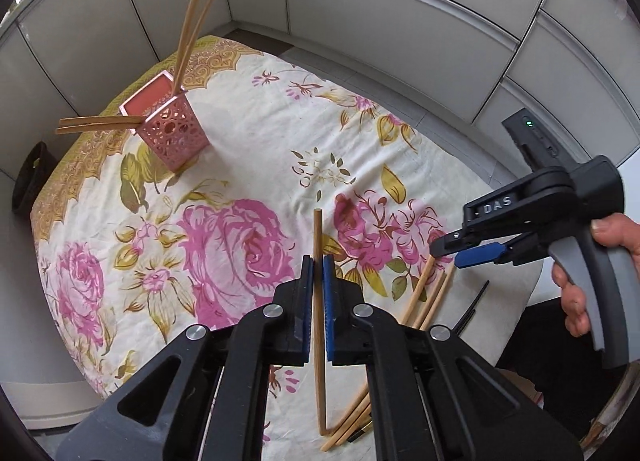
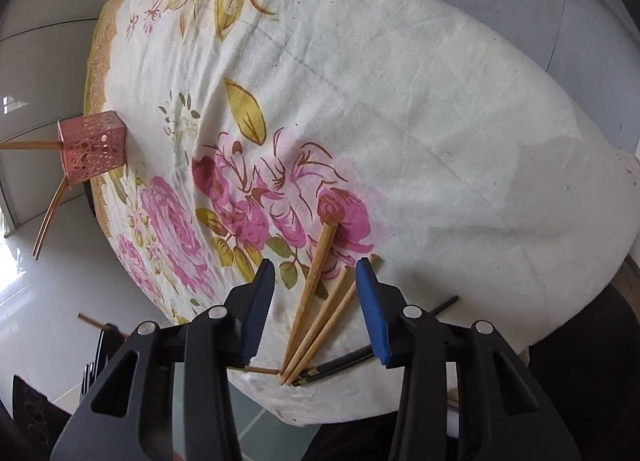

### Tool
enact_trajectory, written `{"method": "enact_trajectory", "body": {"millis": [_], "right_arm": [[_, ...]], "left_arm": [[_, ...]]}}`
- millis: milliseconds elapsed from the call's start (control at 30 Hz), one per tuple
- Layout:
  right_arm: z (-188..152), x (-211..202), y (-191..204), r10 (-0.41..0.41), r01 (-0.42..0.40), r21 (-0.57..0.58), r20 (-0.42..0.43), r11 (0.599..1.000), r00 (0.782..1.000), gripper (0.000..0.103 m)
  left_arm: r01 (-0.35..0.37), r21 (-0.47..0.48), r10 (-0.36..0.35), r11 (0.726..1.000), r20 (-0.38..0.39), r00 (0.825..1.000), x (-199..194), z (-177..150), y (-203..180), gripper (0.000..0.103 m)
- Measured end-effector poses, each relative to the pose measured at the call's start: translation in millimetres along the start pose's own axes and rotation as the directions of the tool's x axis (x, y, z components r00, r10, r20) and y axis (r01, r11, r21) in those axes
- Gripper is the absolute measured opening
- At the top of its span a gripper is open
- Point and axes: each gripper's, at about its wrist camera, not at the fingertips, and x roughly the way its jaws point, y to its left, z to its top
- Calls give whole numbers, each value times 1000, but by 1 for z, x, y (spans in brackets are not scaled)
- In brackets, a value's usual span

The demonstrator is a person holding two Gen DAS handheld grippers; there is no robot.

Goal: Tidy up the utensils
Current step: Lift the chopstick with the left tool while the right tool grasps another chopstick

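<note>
Bamboo chopstick (image 1: pixel 319 293) clamped between left gripper (image 1: pixel 319 265) pads, shaft running lengthwise through jaws, tip poking forward, above floral tablecloth (image 1: pixel 248 141). Pink perforated holder (image 1: pixel 176 137) standing far left on cloth, four chopsticks (image 1: pixel 191 27) already inside, leaning outward in two pairs. Right gripper (image 2: pixel 316 273) hovering with jaws spread wide, empty, over three loose bamboo chopsticks (image 2: pixel 316 301) fanned near cloth edge. Black chopsticks (image 2: pixel 344 365) lying just beside those, near right finger (image 2: pixel 372 309). Person's right hand (image 1: pixel 600 261) on trigger.
</note>
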Motion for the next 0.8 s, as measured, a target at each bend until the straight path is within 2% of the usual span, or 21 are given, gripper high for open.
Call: {"method": "enact_trajectory", "body": {"millis": [167, 333, 400, 467, 533, 600, 633, 667, 700, 733, 767, 800], "right_arm": [[5, 16, 12, -77, 77, 25, 19, 997, 997, 28], [2, 21, 34, -204, 204, 7, 80, 979, 976, 30], [-2, 26, 46, -279, 281, -2, 114, 960, 954, 30], [-6, 31, 58, -354, 360, -7, 156, 933, 922, 30], [-14, 37, 74, -418, 441, -49, 236, 896, 877, 27], [-24, 42, 84, -445, 497, -96, 323, 863, 835, 15], [-27, 43, 87, -431, 496, -114, 354, 861, 830, 15], [-29, 43, 87, -394, 467, -133, 368, 874, 842, 14], [-29, 43, 88, -341, 419, -159, 365, 894, 866, 13], [-27, 43, 86, -271, 348, -186, 344, 919, 899, 12], [-27, 41, 84, -213, 289, -204, 329, 935, 920, 11], [-29, 40, 88, -176, 258, -216, 337, 942, 925, 11]], "left_arm": [[9, 9, -10, 1000, 53, 999, -12, -8, 11, 4], [18, 3, -19, 1000, 88, 996, -18, -13, 24, 4], [18, -8, -17, 1000, 102, 995, -21, -16, 30, 4], [20, -19, -17, 1000, 118, 993, -25, -19, 36, 4], [20, -35, -15, 999, 135, 991, -32, -23, 41, 4], [20, -57, -11, 998, 155, 988, -39, -27, 47, 4], [20, -70, -8, 997, 164, 986, -43, -28, 51, 4], [19, -82, -4, 996, 174, 985, -48, -30, 54, 4], [15, -94, 2, 995, 184, 983, -52, -32, 58, 4], [10, -106, 11, 994, 195, 981, -56, -34, 61, 4], [9, -119, 16, 993, 207, 978, -60, -35, 64, 4], [9, -132, 20, 991, 218, 976, -64, -37, 67, 4]]}}
